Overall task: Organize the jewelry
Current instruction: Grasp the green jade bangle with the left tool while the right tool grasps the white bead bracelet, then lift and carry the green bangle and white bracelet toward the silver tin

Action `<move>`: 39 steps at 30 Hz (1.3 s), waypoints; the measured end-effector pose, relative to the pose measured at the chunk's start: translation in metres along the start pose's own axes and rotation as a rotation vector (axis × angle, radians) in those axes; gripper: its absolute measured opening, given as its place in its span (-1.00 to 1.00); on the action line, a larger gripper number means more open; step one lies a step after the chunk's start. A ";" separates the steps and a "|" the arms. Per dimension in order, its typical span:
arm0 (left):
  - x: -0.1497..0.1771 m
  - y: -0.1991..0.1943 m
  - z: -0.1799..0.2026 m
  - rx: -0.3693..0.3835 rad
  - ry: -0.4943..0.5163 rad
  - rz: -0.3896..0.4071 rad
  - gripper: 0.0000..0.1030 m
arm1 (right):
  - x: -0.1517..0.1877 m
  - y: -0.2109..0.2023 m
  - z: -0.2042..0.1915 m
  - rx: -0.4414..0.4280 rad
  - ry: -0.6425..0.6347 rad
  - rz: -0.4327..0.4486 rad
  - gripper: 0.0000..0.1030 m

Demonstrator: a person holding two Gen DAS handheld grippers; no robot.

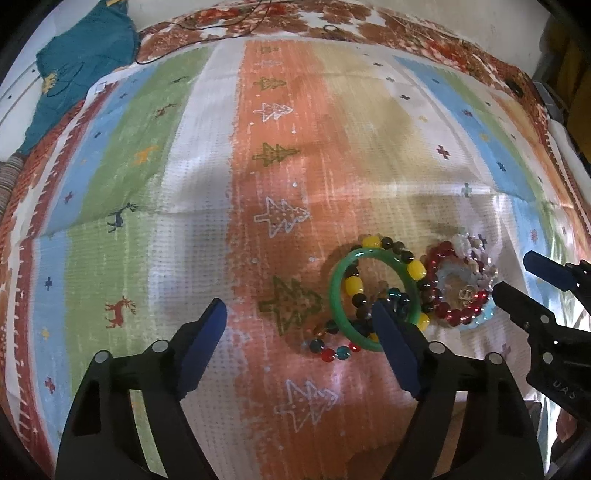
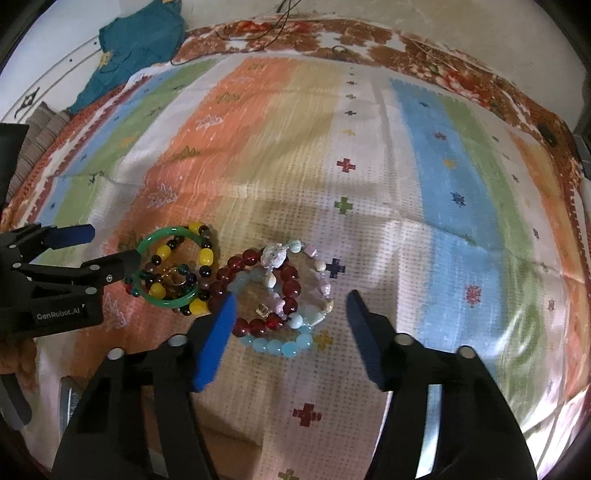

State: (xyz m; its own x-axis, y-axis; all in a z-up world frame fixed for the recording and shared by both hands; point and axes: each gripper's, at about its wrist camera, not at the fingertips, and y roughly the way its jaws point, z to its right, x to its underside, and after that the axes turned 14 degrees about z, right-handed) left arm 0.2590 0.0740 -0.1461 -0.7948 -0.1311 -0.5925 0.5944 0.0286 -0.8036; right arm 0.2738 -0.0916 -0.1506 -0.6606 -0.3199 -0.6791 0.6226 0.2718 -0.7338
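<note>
Two piles of bracelets lie on a striped cloth (image 1: 207,192). The left pile has a green bangle (image 1: 337,295), a yellow and dark bead bracelet (image 1: 415,268) and a teal and red bead bracelet (image 1: 334,352). The right pile has a dark red bead bracelet (image 2: 236,264), a pale blue bead bracelet (image 2: 280,347) and a shell and stone bracelet (image 2: 317,264). My left gripper (image 1: 299,314) is open, its right finger over the green bangle's near edge. My right gripper (image 2: 291,302) is open above the right pile. The green bangle also shows in the right wrist view (image 2: 147,240).
A teal garment (image 1: 85,62) lies at the far left beyond the cloth. A thin dark cable (image 1: 236,22) runs along the far patterned border. The cloth (image 2: 443,184) stretches wide to the right and far side.
</note>
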 end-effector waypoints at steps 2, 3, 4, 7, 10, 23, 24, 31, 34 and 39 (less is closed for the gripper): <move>0.000 0.004 -0.002 0.004 -0.007 -0.008 0.41 | 0.000 0.004 -0.001 -0.001 -0.005 -0.004 0.07; 0.001 0.005 -0.002 0.011 -0.008 -0.013 0.40 | 0.000 0.005 -0.002 -0.001 -0.007 -0.005 0.06; 0.001 0.007 -0.002 0.017 -0.007 -0.017 0.37 | 0.000 0.006 -0.002 -0.001 -0.010 -0.007 0.05; 0.002 0.010 0.000 0.024 -0.002 -0.024 0.32 | 0.000 0.010 -0.004 -0.006 -0.020 -0.017 -0.02; 0.002 0.011 0.003 0.026 0.004 -0.023 0.28 | 0.000 0.014 -0.006 -0.003 -0.028 -0.028 -0.12; 0.006 0.015 0.011 0.041 0.033 -0.042 -0.49 | 0.004 0.026 -0.007 -0.001 -0.046 -0.061 -0.65; 0.006 0.016 0.011 0.035 0.039 -0.042 -0.56 | 0.004 0.025 -0.007 0.001 -0.047 -0.059 -0.68; 0.006 0.015 0.015 0.031 0.047 -0.031 -0.85 | 0.002 0.021 -0.004 -0.001 -0.041 -0.046 -0.82; 0.006 0.013 0.016 0.031 0.049 -0.026 -0.86 | 0.001 0.020 -0.003 0.001 -0.038 -0.041 -0.83; 0.003 0.010 0.014 0.041 0.031 -0.016 -0.86 | -0.002 0.015 -0.004 0.004 -0.043 -0.018 -0.83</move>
State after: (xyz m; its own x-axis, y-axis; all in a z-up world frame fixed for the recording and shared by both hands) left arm 0.2643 0.0603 -0.1551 -0.8073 -0.1006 -0.5814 0.5855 -0.0141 -0.8105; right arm 0.2827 -0.0833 -0.1598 -0.6534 -0.3631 -0.6643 0.6123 0.2625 -0.7458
